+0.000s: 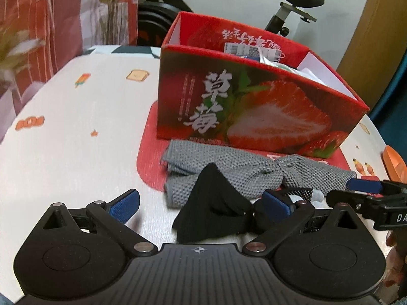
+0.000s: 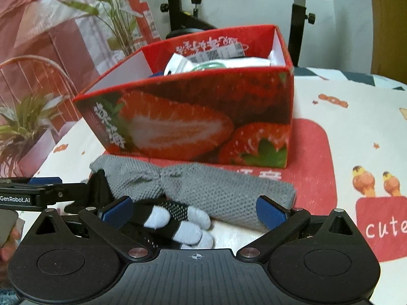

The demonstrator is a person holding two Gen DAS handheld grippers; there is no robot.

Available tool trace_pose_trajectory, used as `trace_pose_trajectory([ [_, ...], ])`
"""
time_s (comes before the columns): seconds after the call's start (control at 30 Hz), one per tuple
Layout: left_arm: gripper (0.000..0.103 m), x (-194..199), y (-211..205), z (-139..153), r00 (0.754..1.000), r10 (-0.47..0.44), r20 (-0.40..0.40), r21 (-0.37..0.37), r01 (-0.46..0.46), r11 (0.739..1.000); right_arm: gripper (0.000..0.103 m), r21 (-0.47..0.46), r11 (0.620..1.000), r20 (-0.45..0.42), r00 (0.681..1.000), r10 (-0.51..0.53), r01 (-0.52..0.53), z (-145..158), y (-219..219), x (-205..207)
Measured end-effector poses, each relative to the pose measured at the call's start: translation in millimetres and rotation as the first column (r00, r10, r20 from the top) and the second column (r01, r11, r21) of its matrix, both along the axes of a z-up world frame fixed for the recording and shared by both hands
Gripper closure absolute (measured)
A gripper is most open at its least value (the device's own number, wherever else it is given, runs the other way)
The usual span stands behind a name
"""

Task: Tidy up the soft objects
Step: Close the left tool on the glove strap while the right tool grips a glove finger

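Note:
A grey knitted cloth [image 1: 229, 170] lies twisted on the table in front of a red strawberry box [image 1: 254, 106]. A black soft piece [image 1: 213, 203] lies between the open jaws of my left gripper [image 1: 201, 203]. In the right wrist view the grey cloth [image 2: 203, 188] lies before the box [image 2: 203, 122], and a black and white glove [image 2: 175, 218] lies between the open jaws of my right gripper [image 2: 194, 211]. The right gripper also shows at the right edge of the left wrist view [image 1: 368, 188]. The left gripper also shows at the left edge of the right wrist view [image 2: 48, 185].
The box holds white packets [image 2: 216, 62]. It stands on a red mat [image 1: 150, 150] on a white printed tablecloth [image 1: 76, 132]. An exercise bike [image 1: 292, 7], a plant [image 2: 28, 119] and a pink curtain stand behind. An orange object [image 1: 394, 162] is at the far right.

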State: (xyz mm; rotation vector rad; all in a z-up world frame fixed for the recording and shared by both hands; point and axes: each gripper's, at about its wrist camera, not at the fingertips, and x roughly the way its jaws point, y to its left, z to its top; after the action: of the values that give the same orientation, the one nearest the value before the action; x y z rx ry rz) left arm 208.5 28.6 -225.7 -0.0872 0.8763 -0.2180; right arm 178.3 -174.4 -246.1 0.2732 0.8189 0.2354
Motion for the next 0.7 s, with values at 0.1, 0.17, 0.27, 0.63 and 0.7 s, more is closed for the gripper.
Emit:
trace_pose_trajectory([
  [0.1, 0.001, -1, 1, -5, 1.000, 0.007, 0.000, -0.006, -0.007, 1.000, 0.001, -0.003, 1.000, -0.026, 1.000, 0.002, -0.002, -5, 1, -2],
  [0.17, 0.002, -2, 2, -7, 1.000, 0.010, 0.004, -0.009, -0.009, 1.000, 0.001, -0.004, 1.000, -0.042, 0.999, 0.010, -0.011, -10, 3, -4],
  [0.27, 0.008, -3, 4, -10, 1.000, 0.014, 0.014, -0.023, -0.014, 1.000, 0.006, -0.006, 1.000, -0.062, 0.998, 0.030, -0.031, -15, 7, -6],
  [0.63, 0.039, -2, 5, -23, 0.999, -0.027, -0.026, -0.096, 0.025, 0.995, 0.027, -0.061, 0.991, -0.067, 0.991, 0.115, -0.119, -28, 22, -6],
  [0.7, 0.039, -2, 7, -24, 0.999, -0.024, -0.033, -0.109, 0.020, 0.994, 0.030, -0.098, 0.983, -0.056, 0.987, 0.150, -0.155, -29, 29, -7],
])
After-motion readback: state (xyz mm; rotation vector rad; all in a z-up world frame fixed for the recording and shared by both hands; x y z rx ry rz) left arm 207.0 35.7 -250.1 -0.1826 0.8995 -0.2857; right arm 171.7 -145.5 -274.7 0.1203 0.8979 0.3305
